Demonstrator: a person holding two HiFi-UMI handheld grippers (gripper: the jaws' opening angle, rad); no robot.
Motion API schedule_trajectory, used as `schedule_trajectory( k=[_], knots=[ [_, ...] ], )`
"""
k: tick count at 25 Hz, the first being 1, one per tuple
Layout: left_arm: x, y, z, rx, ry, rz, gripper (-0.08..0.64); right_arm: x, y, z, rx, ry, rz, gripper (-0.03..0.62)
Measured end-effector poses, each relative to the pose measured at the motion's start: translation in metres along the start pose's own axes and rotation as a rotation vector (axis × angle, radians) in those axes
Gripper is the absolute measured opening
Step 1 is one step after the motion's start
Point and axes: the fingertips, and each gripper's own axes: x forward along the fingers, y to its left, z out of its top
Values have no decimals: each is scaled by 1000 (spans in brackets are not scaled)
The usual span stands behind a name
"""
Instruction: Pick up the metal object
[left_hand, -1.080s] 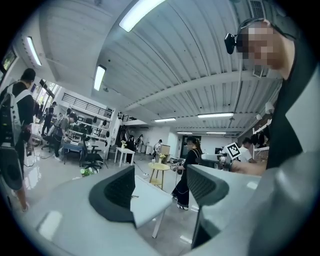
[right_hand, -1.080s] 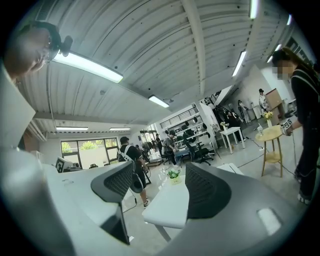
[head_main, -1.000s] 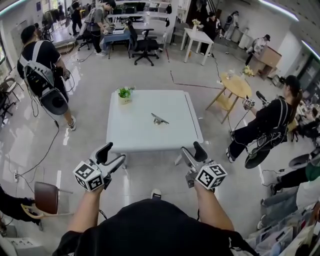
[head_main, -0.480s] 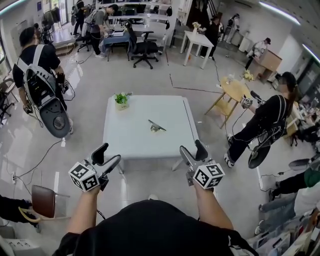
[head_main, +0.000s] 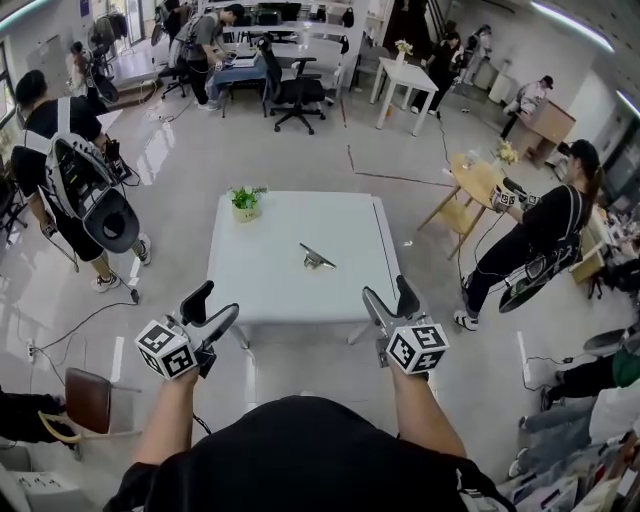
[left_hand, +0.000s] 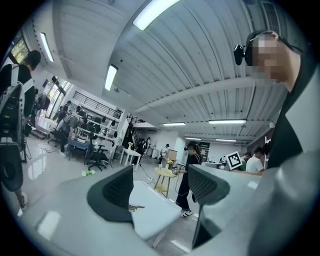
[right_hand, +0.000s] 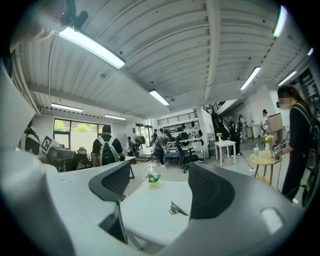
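The right gripper (head_main: 388, 292) is standing wide. Its jaws have just been opening more, and nothing is sitting between them. The left gripper (head_main: 213, 303) is spread and empty too. Both are pointing toward the white bench (head_main: 262, 285), probably getting ready to grab. The metal object (head_main: 318, 259), maybe a clip, is lying near the bench's middle, well apart from both grippers.

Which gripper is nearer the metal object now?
Right. The right gripper, jaws just opening and empty, is short of the table, slightly right of the metal object; the left gripper is farther left.
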Motion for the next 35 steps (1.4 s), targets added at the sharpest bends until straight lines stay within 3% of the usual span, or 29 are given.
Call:
schedule_trajectory(
  k=[17,35],
  knots=[
    [56,30,-2,18,7,66,335,56,-52,-1,-3,3,29,393],
    [106,20,-9,34,31,87,339,71,-96,3,2,14,62,393]
  ],
)
